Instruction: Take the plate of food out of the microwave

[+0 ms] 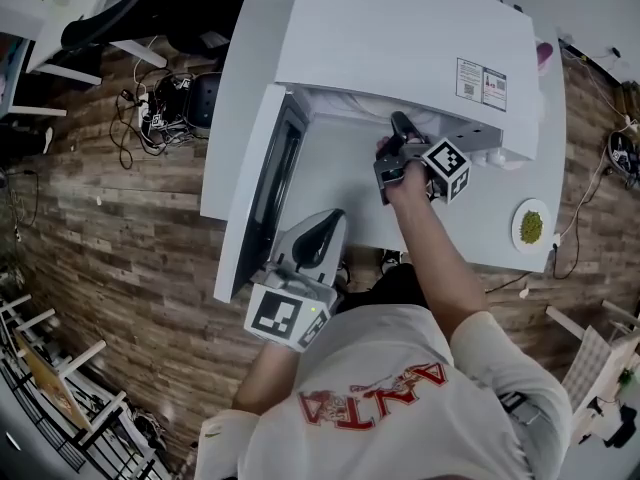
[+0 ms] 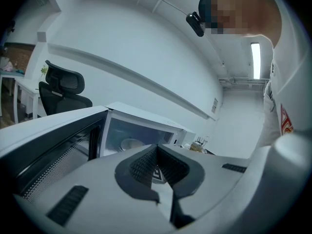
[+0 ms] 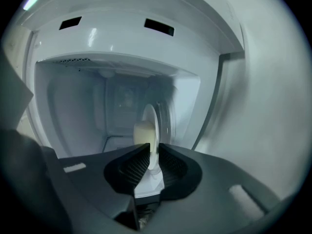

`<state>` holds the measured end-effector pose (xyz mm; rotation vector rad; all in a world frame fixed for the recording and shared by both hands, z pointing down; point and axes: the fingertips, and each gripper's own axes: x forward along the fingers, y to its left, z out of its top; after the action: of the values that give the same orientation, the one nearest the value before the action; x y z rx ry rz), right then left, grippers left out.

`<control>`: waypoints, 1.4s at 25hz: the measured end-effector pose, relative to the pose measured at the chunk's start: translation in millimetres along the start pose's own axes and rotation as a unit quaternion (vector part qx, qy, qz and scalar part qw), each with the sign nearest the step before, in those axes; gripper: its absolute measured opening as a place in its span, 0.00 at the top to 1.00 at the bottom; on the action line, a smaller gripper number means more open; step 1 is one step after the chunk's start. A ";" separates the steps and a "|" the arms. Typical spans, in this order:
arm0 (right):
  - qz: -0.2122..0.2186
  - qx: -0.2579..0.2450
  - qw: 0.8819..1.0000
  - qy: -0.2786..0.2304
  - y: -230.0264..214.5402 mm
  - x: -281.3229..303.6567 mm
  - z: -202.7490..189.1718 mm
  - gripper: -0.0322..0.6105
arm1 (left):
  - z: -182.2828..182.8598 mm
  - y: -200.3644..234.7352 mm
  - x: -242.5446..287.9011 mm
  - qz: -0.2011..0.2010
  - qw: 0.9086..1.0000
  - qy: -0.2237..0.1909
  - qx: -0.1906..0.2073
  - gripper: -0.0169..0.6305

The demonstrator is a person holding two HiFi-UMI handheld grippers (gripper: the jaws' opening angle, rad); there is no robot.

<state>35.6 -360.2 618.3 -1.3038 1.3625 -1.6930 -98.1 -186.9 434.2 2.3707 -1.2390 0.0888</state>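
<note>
Nearest the head camera, the person's white T-shirt [image 1: 400, 388] fills the lower frame, and both arms are reached out toward the white microwave [image 1: 400, 38] on the white table [image 1: 490, 223]; its door [image 1: 258, 183] is swung wide to the left. The left gripper [image 1: 322, 230] is held beside the door's lower edge; its jaws are seen brought together with nothing between them. The right gripper [image 1: 402, 128] is extended into the cavity's mouth; its jaws are clamped on the near rim of a white plate [image 3: 153, 123], on which a pale lump of food [image 3: 141, 130] is carried. The plate is seen edge-on and upright from the right gripper view, inside the cavity; whether it is level cannot be told. A second plate with green food [image 1: 531, 226] is set on the table, well apart to the right.

The withdrawal step is judged to be in hand. The plate is pinched at one edge only, so its far side could sag and the food could be slid off; the rim could be slipped from the pads if it is pulled fast; the plate could be knocked against the cavity frame or the door on the way out; no support is offered by the closed left gripper.
</note>
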 end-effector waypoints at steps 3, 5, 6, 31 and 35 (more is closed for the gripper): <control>-0.008 -0.001 1.000 -0.006 -0.7 1.8 1.4 0.90 | 0.1 0.4 1.2 -0.001 1.000 0.000 -0.001 0.96; -0.020 -0.002 1.000 -0.012 -3.6 1.5 2.5 0.90 | -0.1 0.4 1.1 -0.001 1.000 0.000 -0.002 0.96; -0.026 -0.003 1.000 -0.014 -5.1 1.2 2.8 0.91 | -0.1 0.5 0.8 -0.001 1.000 0.000 -0.002 0.96; -0.020 0.002 1.000 0.000 -10.2 -22.5 -5.8 0.91 | -5.2 0.2 -1.3 0.005 1.000 0.010 -0.003 0.96; -0.020 0.005 1.000 0.003 -12.3 -14.8 -6.0 0.89 | -8.8 -3.4 -0.8 0.001 1.000 0.016 -0.001 0.96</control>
<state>36.5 -341.3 625.3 -1.3301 1.3376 -1.7289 -94.6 -180.9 440.6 2.3576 -1.2274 0.1252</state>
